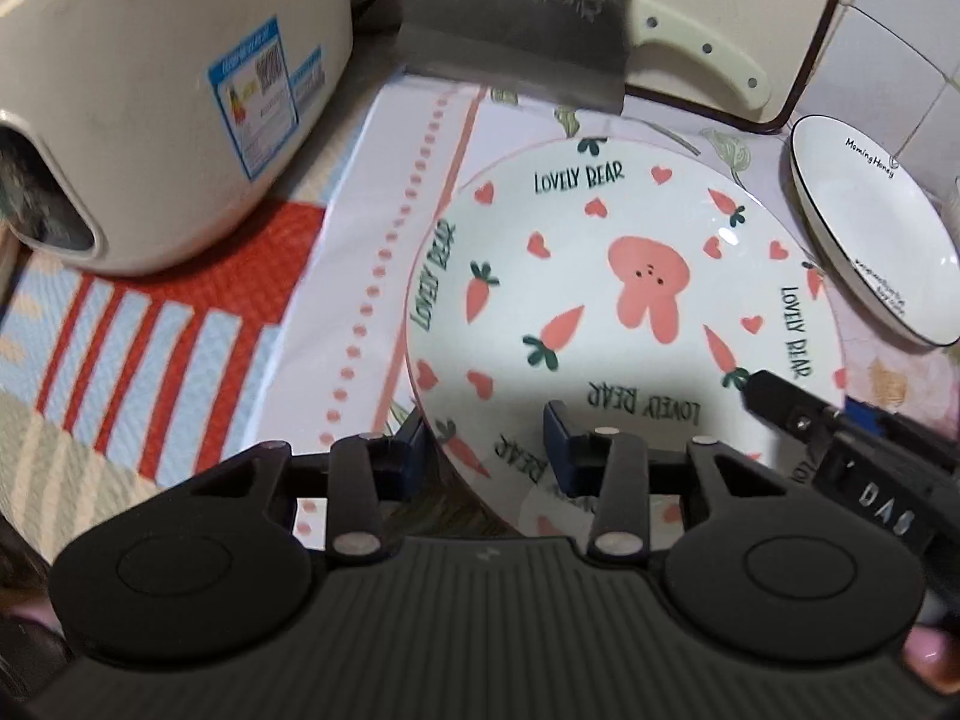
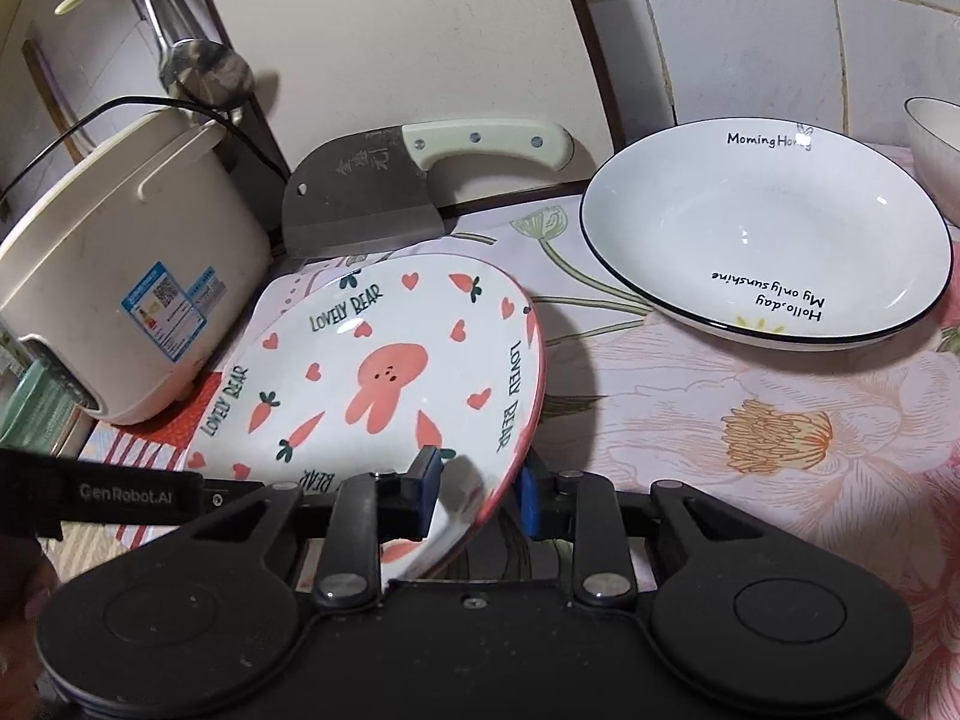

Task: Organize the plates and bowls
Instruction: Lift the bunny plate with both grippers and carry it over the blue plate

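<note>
The bunny plate (image 1: 624, 294) lay on the table (image 2: 750, 420), on a flowered cloth, just in front of the cleaver (image 2: 366, 198) and beside the rice cooker (image 2: 120, 276). It looked to be glazed ceramic: stiff, rather heavy for its thickness, smooth and slippery, and it would likely chip or break if it dropped. The rim was the only good place to take it, and both grippers were there. The left gripper (image 1: 483, 438) had its jaws around the near edge, one finger under the rim and one above; I could not tell if the pads already pressed. The right gripper (image 2: 477, 492) was clamped on the rim at the right side, and this side seemed lifted a little from the cloth. The plate was empty. The black-rimmed deep plate (image 2: 768, 234) stood well apart to the right, also empty. Another white bowl (image 2: 936, 144) showed only at the frame edge, so its content stayed hidden.
</note>
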Motion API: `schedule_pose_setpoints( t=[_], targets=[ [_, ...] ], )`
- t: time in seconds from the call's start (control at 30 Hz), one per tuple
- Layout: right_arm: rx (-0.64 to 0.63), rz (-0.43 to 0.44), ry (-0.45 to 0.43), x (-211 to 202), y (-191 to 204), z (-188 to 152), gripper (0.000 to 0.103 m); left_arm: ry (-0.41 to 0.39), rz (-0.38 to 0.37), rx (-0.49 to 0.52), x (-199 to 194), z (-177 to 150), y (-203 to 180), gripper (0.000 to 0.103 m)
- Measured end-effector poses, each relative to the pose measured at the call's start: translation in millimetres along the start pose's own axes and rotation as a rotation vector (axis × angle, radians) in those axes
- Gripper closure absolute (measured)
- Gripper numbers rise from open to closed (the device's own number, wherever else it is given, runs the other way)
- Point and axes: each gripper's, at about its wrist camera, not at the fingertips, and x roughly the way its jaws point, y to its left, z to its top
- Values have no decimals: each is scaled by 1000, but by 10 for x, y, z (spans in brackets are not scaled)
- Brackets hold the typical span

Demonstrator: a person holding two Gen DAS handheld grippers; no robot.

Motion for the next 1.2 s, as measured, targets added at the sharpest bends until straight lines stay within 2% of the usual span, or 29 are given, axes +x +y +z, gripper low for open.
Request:
schedule_pose_setpoints(
  t=[0.13,0.27,0.33,0.4,0.5,0.67,0.83,1.2],
  targets=[
    [13,-39,19,22,24,27,77,-33,12,8,-21,-35,-24,66],
    [107,-33,52,36,-77,98,84,-28,34,25,-60,-11,-27,72],
    [32,-42,44,-1,2,101,84,-56,81,91,-115,-37,-103,73],
    [13,-54,36,-65,62,114,84,-65,104,117,-173,-50,-129,73],
    [-7,-73,58,-158,121,136,84,-24,78,101,-239,-46,-99,73],
    [-37,-98,75,-318,139,115,84,-17,63,135,-382,-138,-169,73],
    [-9,-126,95,-532,125,82,84,5,49,180,-569,-191,-267,73],
    [82,-167,84,-1210,144,73,84,27,11,283,-1140,-170,-488,73]
  ],
)
